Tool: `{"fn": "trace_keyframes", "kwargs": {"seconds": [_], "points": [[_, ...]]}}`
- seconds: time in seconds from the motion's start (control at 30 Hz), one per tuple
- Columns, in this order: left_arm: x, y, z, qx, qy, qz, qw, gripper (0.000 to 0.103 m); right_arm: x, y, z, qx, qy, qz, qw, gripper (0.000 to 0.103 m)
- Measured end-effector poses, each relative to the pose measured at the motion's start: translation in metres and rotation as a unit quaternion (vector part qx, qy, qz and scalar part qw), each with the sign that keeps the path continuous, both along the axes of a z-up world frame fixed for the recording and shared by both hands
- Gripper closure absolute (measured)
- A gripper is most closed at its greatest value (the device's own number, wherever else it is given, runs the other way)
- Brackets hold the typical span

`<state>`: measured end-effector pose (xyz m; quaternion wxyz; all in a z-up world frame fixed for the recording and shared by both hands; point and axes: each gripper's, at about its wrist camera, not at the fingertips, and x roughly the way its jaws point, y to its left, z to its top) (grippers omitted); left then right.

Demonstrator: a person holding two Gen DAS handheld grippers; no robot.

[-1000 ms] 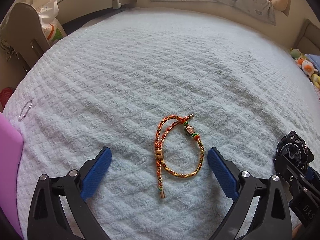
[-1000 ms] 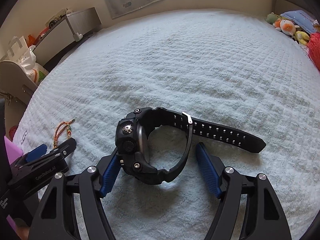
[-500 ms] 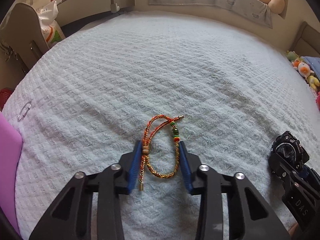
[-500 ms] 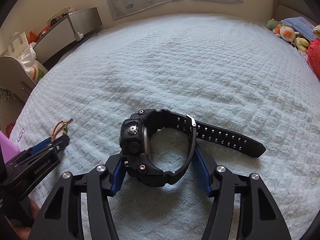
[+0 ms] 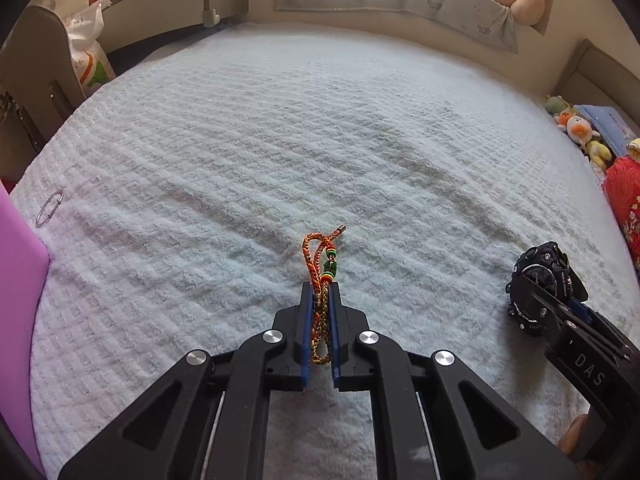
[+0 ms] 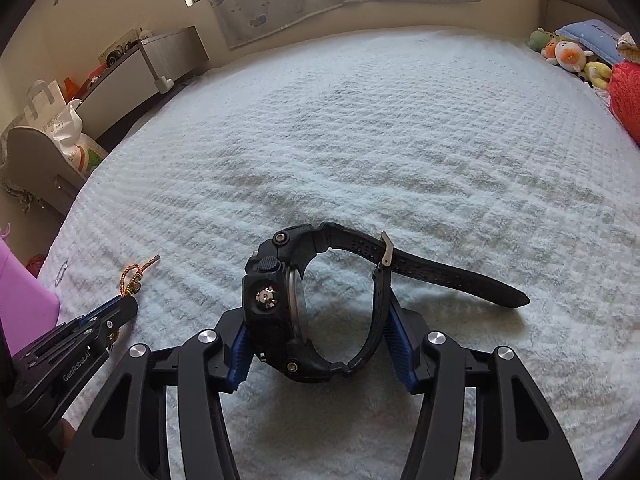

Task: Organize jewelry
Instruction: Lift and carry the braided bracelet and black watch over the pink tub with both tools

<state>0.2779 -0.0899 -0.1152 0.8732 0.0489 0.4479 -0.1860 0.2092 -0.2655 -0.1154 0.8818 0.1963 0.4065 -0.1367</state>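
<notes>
An orange braided cord bracelet (image 5: 318,258) with green beads lies on the white textured blanket (image 5: 320,140). My left gripper (image 5: 320,292) is shut on the bracelet, its loop squeezed flat between the blue pads, the far end sticking out ahead. The bracelet also shows in the right wrist view (image 6: 134,278). A chunky black wristwatch (image 6: 280,304) stands on edge, strap trailing right. My right gripper (image 6: 318,328) is shut on the watch, pads touching its case and its strap loop. The watch shows in the left wrist view (image 5: 540,284).
A pink box (image 5: 18,280) stands at the left edge. A small metal ring (image 5: 50,208) lies on the blanket near it. Plush toys (image 6: 568,56) and a red cushion (image 6: 626,96) sit at the far right. A grey chair (image 5: 32,68) and a shelf are beyond the bed's left edge.
Both grippers have closed. The left pads have squeezed the bracelet's loop flat. The right pads have closed in on the watch case and strap.
</notes>
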Motion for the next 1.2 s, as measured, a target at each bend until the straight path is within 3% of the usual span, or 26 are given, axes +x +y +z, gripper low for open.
{"fn": "trace_keyframes", "kwargs": {"seconds": [0.43,0.83,1.2], "points": [[-0.042,0.033,0.044,-0.011,-0.022,-0.032,0.9992,0.095,-0.050,0.033,0.041,-0.006,-0.009,0.007,1.000,0.049],[-0.094,0.091,0.119,-0.003,-0.065,-0.034,0.9973,0.095,-0.087,0.111,0.118,-0.004,-0.052,0.050,0.997,0.049],[-0.125,0.160,0.181,-0.003,-0.104,-0.007,0.9946,0.095,-0.110,0.189,0.181,-0.009,-0.086,0.088,0.992,0.049]]}}
